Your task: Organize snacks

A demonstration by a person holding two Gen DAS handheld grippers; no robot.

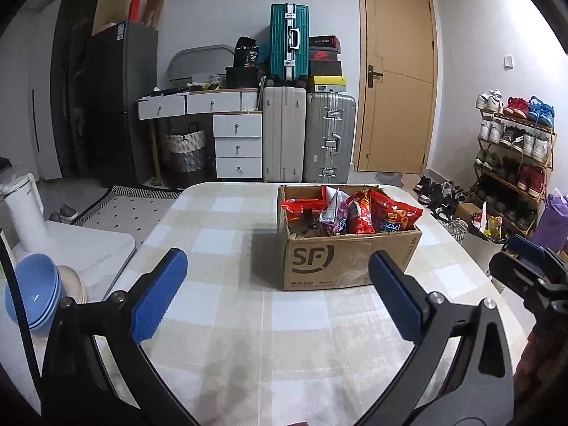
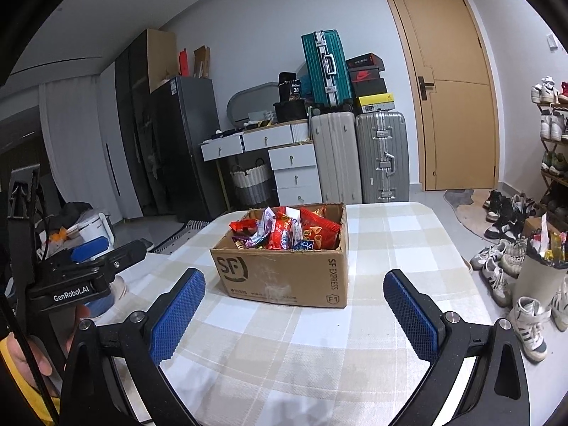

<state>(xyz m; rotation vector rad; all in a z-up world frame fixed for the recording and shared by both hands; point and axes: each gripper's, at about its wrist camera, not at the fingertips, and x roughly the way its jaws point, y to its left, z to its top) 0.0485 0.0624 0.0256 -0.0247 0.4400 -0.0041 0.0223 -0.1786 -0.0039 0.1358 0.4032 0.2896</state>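
1. A cardboard box sits on the checked desk, filled with snack packets.
2. The left gripper and right gripper hover short of the box, both spread wide and empty.

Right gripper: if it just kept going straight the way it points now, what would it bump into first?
Most likely the cardboard box of snack packets, standing ahead of the open right gripper. Only bare checked tablecloth lies between, though depth is hard to judge.
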